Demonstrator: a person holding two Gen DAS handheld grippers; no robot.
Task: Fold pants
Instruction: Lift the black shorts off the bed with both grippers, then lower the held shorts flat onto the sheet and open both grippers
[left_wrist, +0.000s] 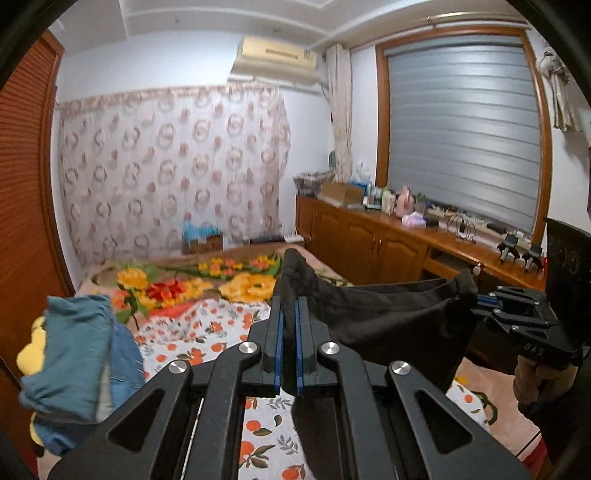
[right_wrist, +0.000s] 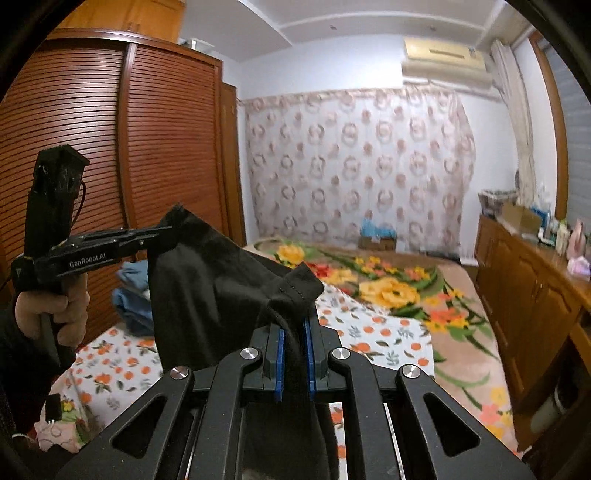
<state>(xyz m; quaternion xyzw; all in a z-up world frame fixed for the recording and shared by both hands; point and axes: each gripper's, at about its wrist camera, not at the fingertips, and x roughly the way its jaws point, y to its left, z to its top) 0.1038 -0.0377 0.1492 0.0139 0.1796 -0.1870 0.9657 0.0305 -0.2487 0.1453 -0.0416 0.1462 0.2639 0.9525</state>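
A: Start at the tongs. What are they doing?

B: The left tongs (left_wrist: 289, 306) are clamped on one corner of the black pants (left_wrist: 388, 314), cloth pinched between the blue pads. The right tongs (right_wrist: 294, 328) are clamped on another corner, the hemmed edge bunched above the fingertips. In the left wrist view the right tongs (left_wrist: 480, 301) come in from the right side, gripping the far end of the same edge.

A: So where are the pants?

B: Held up in the air between the two tongs, above the bed (left_wrist: 207, 325). The top edge sags between the grips and the rest of the cloth hangs down below them.

A: And the bed itself?

B: A white sheet (right_wrist: 369, 339) printed with oranges covers the near part; beyond it lies a pinkish blanket (right_wrist: 391, 288) with big yellow and red flowers. A heap of blue clothes (left_wrist: 74, 347) sits at the left side of the bed, with something yellow under it.

A: The room around it?

B: A reddish louvred wardrobe (right_wrist: 110, 147) stands on the left. A flower-patterned curtain (left_wrist: 173, 166) covers the back wall, with an air conditioner (left_wrist: 277, 59) mounted above it. On the right, a wooden cabinet (left_wrist: 369, 240) runs under a window with a grey blind (left_wrist: 461, 129); bottles, boxes and cables crowd its top.
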